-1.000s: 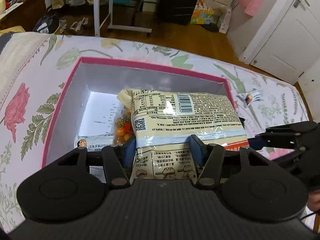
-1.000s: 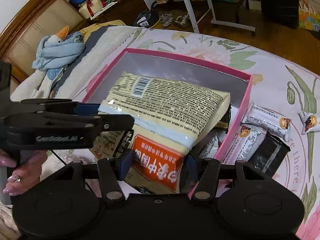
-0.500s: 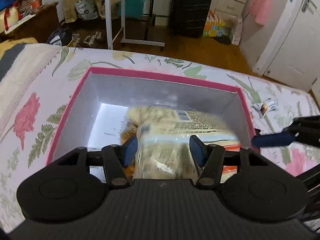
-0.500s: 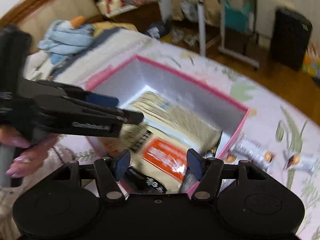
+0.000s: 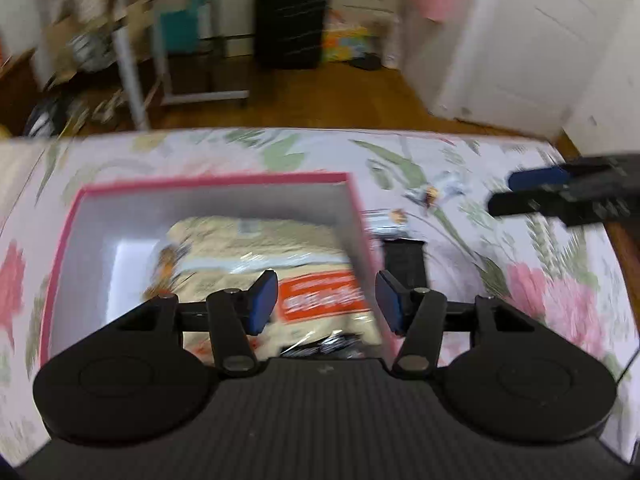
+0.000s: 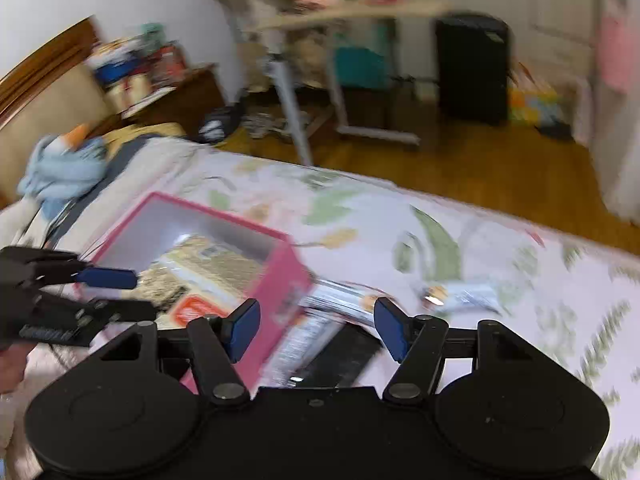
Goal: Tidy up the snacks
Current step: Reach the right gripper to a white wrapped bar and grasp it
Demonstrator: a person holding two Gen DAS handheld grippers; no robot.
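The left gripper (image 5: 326, 300) no longer clamps the big cream snack bag (image 5: 256, 248): a second ago its blue pads pinched the bag's near edge, and now they stand apart above it with the jaws closing on nothing, the bag's orange label showing through the gap. The right gripper (image 6: 316, 326) has let go as well; earlier its pads straddled the orange-labelled end of the same bag, and now it hangs with its jaws parted and empty, swung off to the right past the pink box (image 6: 288, 276). The bag itself has dropped from its tilted, propped pose and lies flatter inside the box, filling most of the floor toward the right wall, with a smaller orange-printed packet (image 5: 166, 264) peeking out at its left side. In the right wrist view the box's near right corner sits just beyond the left pad, and between the pads, on the floral bedspread (image 6: 500, 264), lie a silvery wrapped bar (image 6: 344, 294) and a black packet (image 6: 344, 356) against the box's outer wall; another small wrapped bar (image 6: 460, 294) lies farther right, apart from them. Both views are smeared by motion, so print on the wrappers cannot be read. The bedspread's far edge borders a wooden floor (image 6: 480, 160).
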